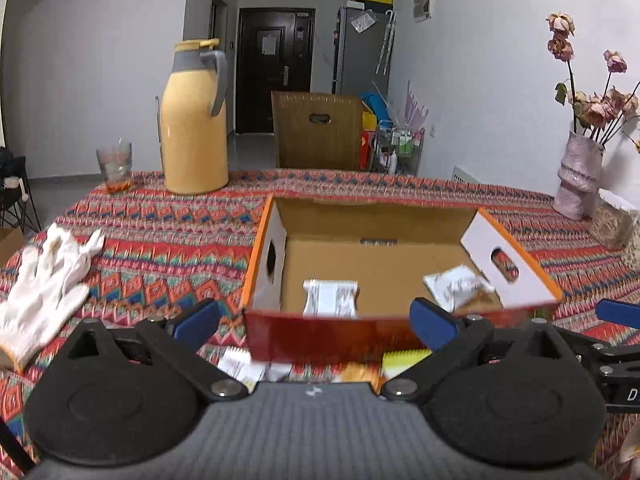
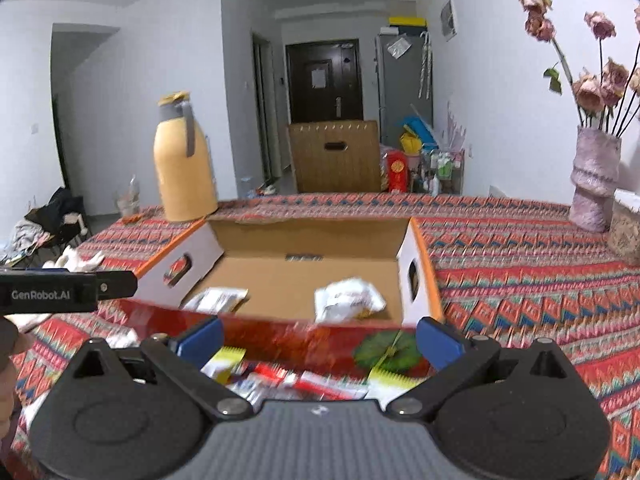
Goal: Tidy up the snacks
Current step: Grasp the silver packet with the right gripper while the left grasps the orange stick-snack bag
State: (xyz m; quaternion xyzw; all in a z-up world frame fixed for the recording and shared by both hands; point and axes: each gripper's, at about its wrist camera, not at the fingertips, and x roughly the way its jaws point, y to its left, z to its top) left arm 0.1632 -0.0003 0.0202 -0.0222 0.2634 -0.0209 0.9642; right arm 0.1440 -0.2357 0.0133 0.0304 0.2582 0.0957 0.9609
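An open cardboard box (image 1: 384,252) (image 2: 308,280) with red front wall and orange-edged flaps sits on the patterned tablecloth. Two white snack packets lie inside: one at the left (image 1: 330,298) (image 2: 218,299), one at the right (image 1: 460,286) (image 2: 348,300). Several more snack packets (image 2: 304,380) (image 1: 256,368) lie on the cloth in front of the box, between and under the fingers. My left gripper (image 1: 316,320) is open, nothing between its blue pads, just before the box's front wall. My right gripper (image 2: 318,338) is wide open and empty, also at the front wall.
A yellow thermos jug (image 1: 194,120) and a glass (image 1: 114,170) stand at the far left of the table. White gloves (image 1: 44,292) lie at the left. A pink vase with dried roses (image 1: 580,176) stands at the far right. A wooden chair back (image 1: 318,132) is behind the table.
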